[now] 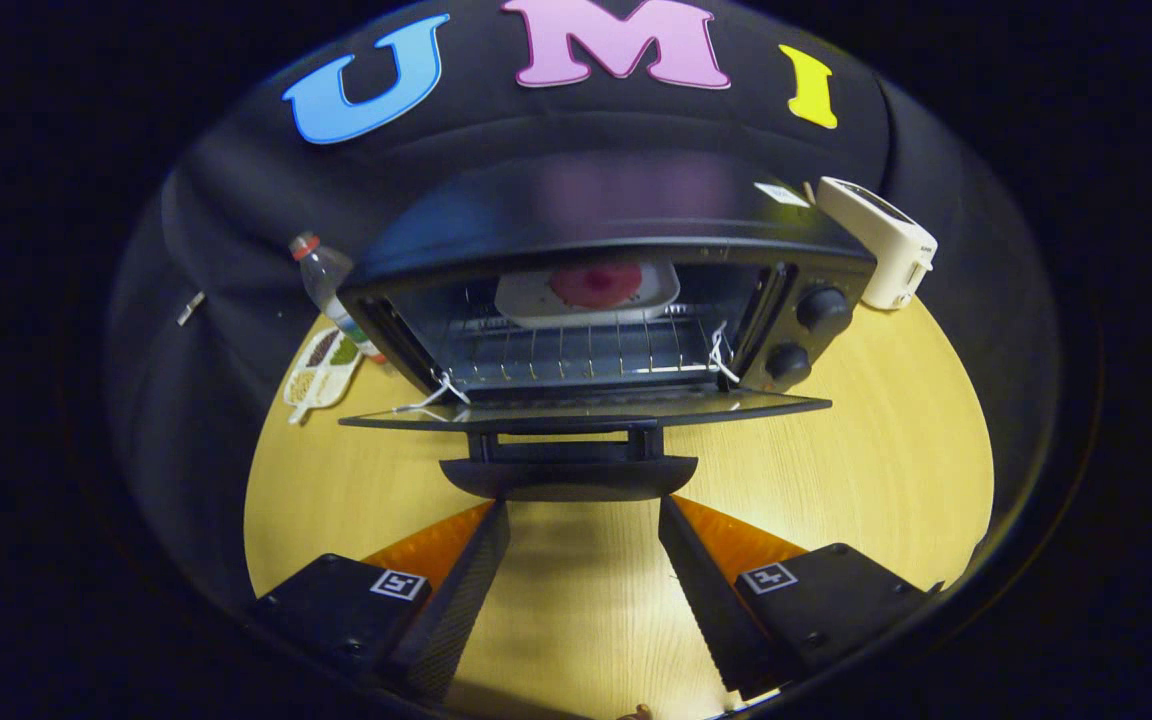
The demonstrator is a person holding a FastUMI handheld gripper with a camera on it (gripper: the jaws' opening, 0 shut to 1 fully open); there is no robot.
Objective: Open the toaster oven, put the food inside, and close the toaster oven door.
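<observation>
Wooden table (866, 440) shows between the spread, empty fingers of the hand-held gripper (584, 520), tips under the oven-door handle (568, 476).

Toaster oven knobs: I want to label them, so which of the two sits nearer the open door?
The lower knob on the toaster oven. It sits just above the lowered door, below the upper knob. The gripper is open, holding nothing, just short of the door handle.

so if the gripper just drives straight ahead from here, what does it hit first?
Probably the door handle of the open oven door; the open gripper has its fingertips just short of it. Height is hard to judge.
</observation>
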